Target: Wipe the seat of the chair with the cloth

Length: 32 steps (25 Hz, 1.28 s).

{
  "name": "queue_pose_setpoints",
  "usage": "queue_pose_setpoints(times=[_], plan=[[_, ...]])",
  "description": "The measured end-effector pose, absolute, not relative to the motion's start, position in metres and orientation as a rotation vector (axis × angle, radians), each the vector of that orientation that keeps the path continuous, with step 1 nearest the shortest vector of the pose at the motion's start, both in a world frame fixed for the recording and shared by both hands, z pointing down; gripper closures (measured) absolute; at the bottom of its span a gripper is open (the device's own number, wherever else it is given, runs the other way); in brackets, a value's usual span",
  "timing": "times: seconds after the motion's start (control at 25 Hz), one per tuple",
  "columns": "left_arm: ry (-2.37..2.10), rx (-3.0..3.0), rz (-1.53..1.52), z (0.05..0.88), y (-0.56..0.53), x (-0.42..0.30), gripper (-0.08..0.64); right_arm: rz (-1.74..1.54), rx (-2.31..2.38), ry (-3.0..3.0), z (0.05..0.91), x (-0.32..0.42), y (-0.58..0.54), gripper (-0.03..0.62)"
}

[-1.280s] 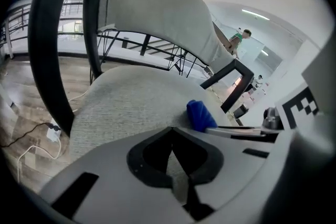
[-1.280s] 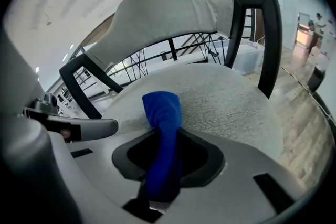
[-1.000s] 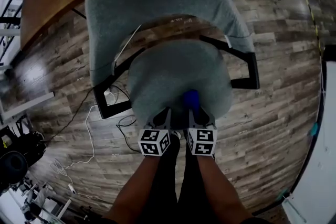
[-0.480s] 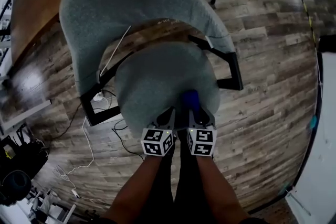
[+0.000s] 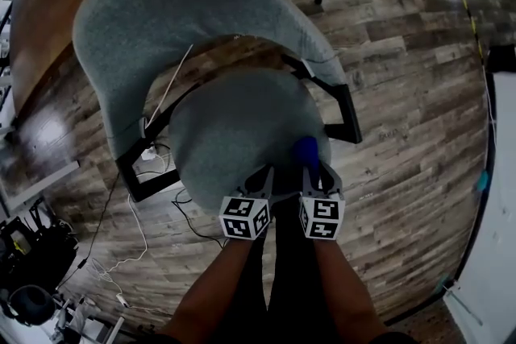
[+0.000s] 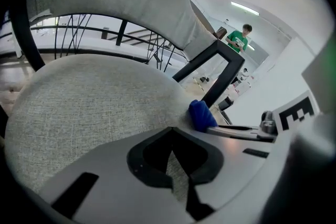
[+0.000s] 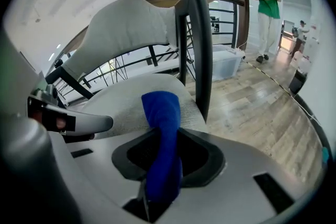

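- the blue cloth [image 7: 161, 139] is pinched between the jaws of the right gripper [image 5: 313, 167]; its free end sticks out forward past the tips.
- in the head view, the cloth is found at about 4 o'clock on the grey fabric chair seat [image 5: 230, 129], at the rim, and appears to rest on the fabric there.
- the left gripper [image 5: 264, 176] is held at about 5 o'clock on the seat's rim, just beside the right gripper; its jaws are pressed together with nothing between them.
- the marker cubes [image 5: 244, 217] are seen side by side below the seat, close to 6 o'clock.
- the curved grey backrest [image 5: 161, 4] is seen from 9 to 1 o'clock around the seat, and a black armrest frame [image 5: 343, 113] at 3 o'clock.
- a white cable [image 5: 133, 213] is laid on the wood-plank floor [image 5: 403, 93] at 8 o'clock of the seat.
- in the right gripper view, a person in a green shirt [image 7: 266, 2] is seen standing at 1 o'clock, well apart from the chair.
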<state>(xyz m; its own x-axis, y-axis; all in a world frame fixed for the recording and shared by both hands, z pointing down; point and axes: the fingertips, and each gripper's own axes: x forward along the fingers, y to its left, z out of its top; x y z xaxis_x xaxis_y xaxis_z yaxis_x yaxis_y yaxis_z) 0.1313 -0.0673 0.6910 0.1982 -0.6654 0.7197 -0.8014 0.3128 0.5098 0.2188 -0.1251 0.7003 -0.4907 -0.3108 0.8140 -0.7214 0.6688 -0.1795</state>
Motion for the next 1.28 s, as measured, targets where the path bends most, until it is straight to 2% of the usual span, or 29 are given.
queue_pose_setpoints(times=[0.8, 1.0, 1.28], plan=[[-1.506, 1.432, 0.139, 0.671, -0.068, 0.144, 0.557, 0.488, 0.820, -2.040, 0.698, 0.250, -0.158, 0.489], [-1.558, 1.417, 0.102, 0.639, -0.053, 0.118, 0.557, 0.415, 0.788, -2.104, 0.655, 0.238, -0.159, 0.489], [-1.675, 1.441, 0.054, 0.544, -0.020, 0.072, 0.557, 0.337, 0.764, -2.202, 0.546, 0.211, -0.129, 0.489]])
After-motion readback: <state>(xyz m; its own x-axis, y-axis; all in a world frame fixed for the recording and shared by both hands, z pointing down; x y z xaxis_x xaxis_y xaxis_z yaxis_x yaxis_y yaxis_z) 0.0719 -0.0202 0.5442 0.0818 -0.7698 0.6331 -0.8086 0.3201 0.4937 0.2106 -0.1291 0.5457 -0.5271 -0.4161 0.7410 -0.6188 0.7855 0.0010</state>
